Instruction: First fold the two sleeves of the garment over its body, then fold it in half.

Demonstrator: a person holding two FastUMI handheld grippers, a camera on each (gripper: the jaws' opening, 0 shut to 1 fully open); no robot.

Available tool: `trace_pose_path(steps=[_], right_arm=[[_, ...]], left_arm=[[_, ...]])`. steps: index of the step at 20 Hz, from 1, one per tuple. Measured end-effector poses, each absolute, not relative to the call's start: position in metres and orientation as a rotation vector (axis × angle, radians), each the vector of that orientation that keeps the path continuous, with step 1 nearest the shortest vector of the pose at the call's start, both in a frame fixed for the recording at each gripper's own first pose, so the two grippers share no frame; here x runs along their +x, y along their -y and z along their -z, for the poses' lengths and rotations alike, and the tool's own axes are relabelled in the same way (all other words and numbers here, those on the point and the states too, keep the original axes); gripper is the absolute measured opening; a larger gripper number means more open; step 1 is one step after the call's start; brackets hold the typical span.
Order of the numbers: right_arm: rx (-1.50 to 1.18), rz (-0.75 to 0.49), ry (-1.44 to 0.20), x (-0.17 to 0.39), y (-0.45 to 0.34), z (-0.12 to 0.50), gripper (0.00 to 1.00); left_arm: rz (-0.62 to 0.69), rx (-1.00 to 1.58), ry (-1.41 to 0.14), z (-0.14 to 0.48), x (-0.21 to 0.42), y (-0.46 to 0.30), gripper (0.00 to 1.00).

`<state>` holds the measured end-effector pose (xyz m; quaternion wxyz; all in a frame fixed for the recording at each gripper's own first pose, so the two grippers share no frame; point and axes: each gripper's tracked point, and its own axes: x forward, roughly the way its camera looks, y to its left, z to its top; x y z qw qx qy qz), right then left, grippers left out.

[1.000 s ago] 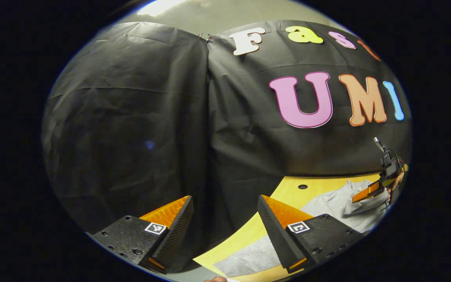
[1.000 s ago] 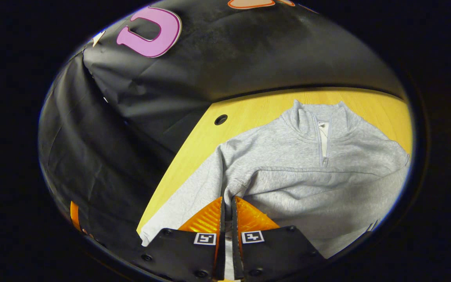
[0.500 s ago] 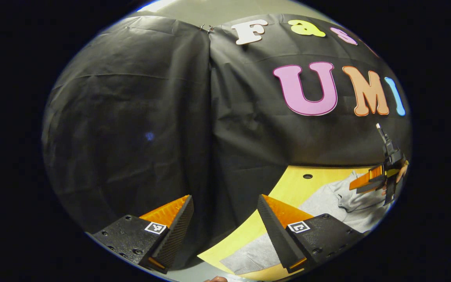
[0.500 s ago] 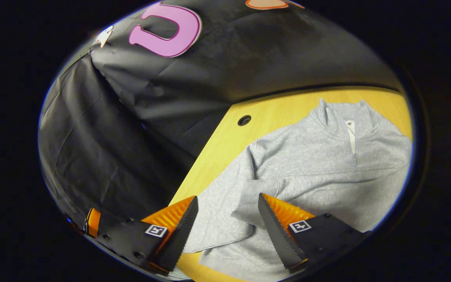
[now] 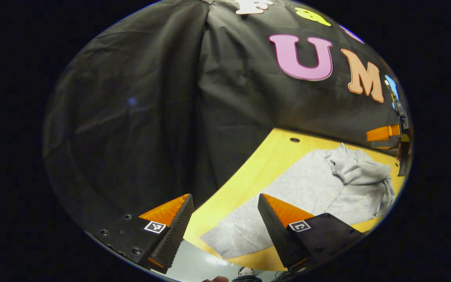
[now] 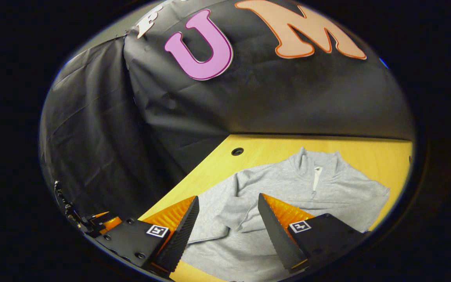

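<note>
Grey garment (image 6: 288,188) flat, sleeve no longer held; both grippers' jaws wide apart, empty, now higher.

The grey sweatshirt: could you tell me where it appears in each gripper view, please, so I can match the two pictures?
Left gripper view: the grey sweatshirt lies lower right on the yellow table, collar end farthest.
Right gripper view: it lies lower centre-right, zip collar towards the wall.
Shared landmark: the round hole in the table, beyond the sweatshirt.
</note>
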<state>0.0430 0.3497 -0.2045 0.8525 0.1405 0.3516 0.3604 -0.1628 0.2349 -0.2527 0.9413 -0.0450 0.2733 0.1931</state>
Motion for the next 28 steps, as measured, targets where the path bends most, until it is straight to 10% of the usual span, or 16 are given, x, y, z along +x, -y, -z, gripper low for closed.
trace_pose_path(steps=[14,20,23,28], right_arm=[[0.240,-0.618,-0.723,0.038,-0.253,0.211,0.96],[0.241,-0.595,-0.715,0.031,-0.229,0.210,0.96],[0.241,-0.587,-0.706,0.030,-0.219,0.207,0.96],[0.241,-0.578,-0.684,0.026,-0.205,0.197,0.96]], left_arm=[[-0.358,-0.142,-0.796,0.336,-0.189,-0.231,1.00],[-0.362,-0.148,-0.806,0.342,-0.174,-0.220,0.59],[-0.359,-0.136,-0.831,0.339,-0.172,-0.220,0.13],[-0.410,-0.275,-0.849,0.327,-0.167,-0.225,0.00]])
